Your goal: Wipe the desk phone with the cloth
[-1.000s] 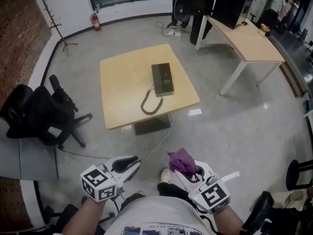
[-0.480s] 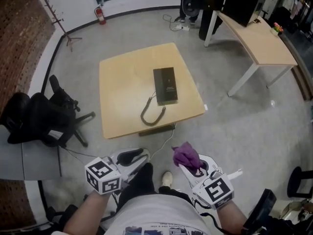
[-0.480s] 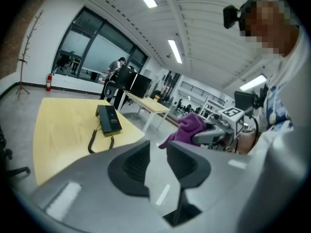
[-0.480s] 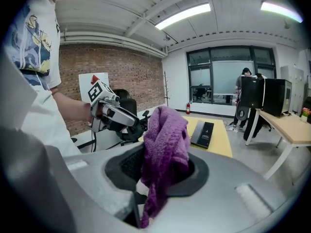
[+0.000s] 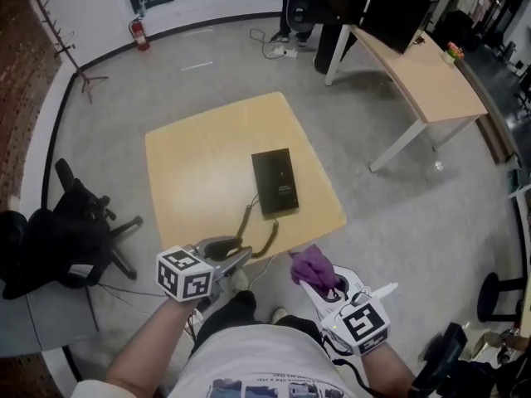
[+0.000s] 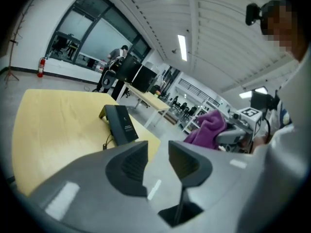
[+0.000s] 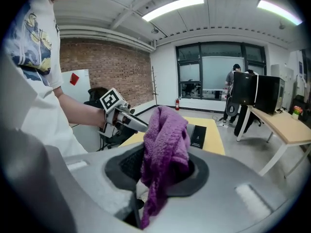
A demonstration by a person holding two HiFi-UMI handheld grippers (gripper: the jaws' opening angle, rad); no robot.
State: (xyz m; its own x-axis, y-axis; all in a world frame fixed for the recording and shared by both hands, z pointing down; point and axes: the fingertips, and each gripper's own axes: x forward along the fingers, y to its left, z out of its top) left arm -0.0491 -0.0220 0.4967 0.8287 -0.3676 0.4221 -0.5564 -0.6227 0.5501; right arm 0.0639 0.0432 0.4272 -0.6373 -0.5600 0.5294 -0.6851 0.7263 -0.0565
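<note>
A black desk phone [image 5: 275, 182] lies flat on a square wooden table [image 5: 191, 172], its coiled cord [image 5: 264, 240] trailing toward the near edge. It also shows as the phone [image 6: 121, 124] in the left gripper view and the phone [image 7: 198, 135] in the right gripper view. My right gripper [image 5: 318, 284] is shut on a purple cloth [image 5: 313, 265], which bunches up between the jaws as the cloth [image 7: 166, 149]. My left gripper [image 5: 235, 256] hovers at the table's near edge beside the cord; its jaws are opening with nothing between them.
A black office chair [image 5: 58, 230] stands left of the table. A long desk [image 5: 423, 73] with a dark monitor [image 5: 398, 7] is at the back right. A coat rack [image 5: 62, 40] and a fire extinguisher [image 5: 138, 33] stand by the far wall.
Both grippers and the view have come closer to the table. The left gripper has risen to the table's near edge and its jaws have spread. The cloth stays held in the right gripper.
</note>
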